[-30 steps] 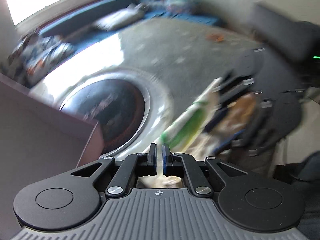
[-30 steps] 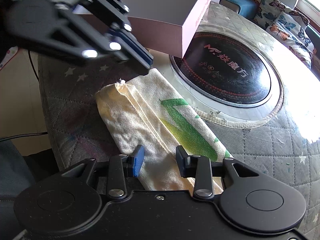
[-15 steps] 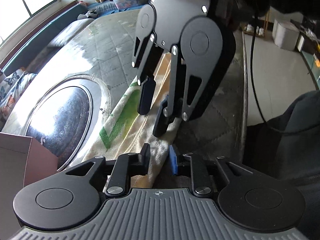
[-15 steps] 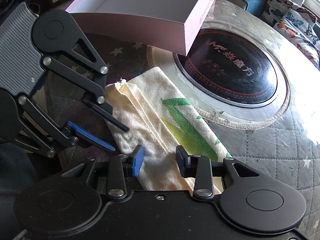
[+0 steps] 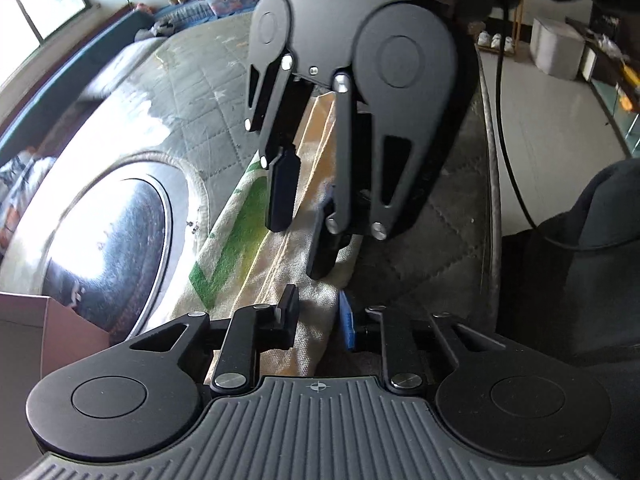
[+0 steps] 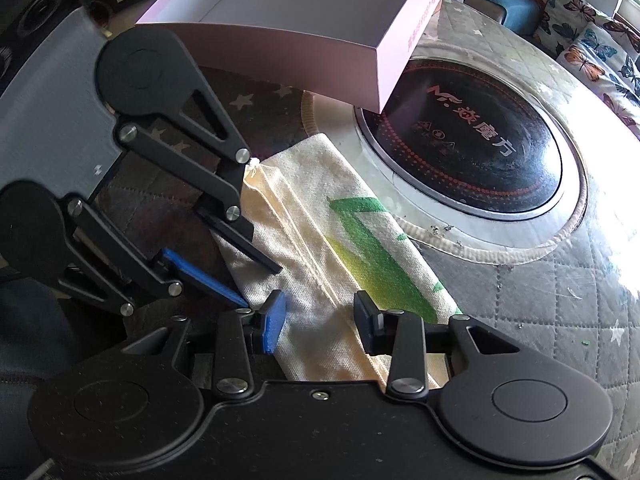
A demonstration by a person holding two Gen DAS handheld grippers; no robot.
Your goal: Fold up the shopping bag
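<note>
1. Bag (image 6: 320, 248): cream canvas w/ green print, folded into a long narrow strip, lying flat on the quilted worktop (image 6: 560, 300).
2. Long axis: in the right wrist view it runs from bottom centre up-left; the far short end, w/ a frayed corner, points toward the pink box (image 6: 304, 20). In the left wrist view the bag (image 5: 280, 280) runs from bottom centre up and slightly right.
3. Bag sits just beside the round black hob (image 6: 472, 152) set in the worktop; one long edge lies along the hob's rim, the other near the worktop's edge.
4. Right gripper (image 6: 320, 316): jaws apart, straddling the strip across its width. Cloth shows between them; pads don't look pressed in.
5. Left gripper (image 6: 260, 284): comes in from the left in the right wrist view. Jaws have just been opening and now stand part open over the bag's long edge. Blue pad's tip is at the edge of the cloth, black finger is over the cloth.
6. In its own view the left gripper (image 5: 316, 312) has the bag's edge between the jaws, not clamped. Contact w/ the cloth: can't tell.
7. The two grippers face each other along the strip, tips near together.
</note>
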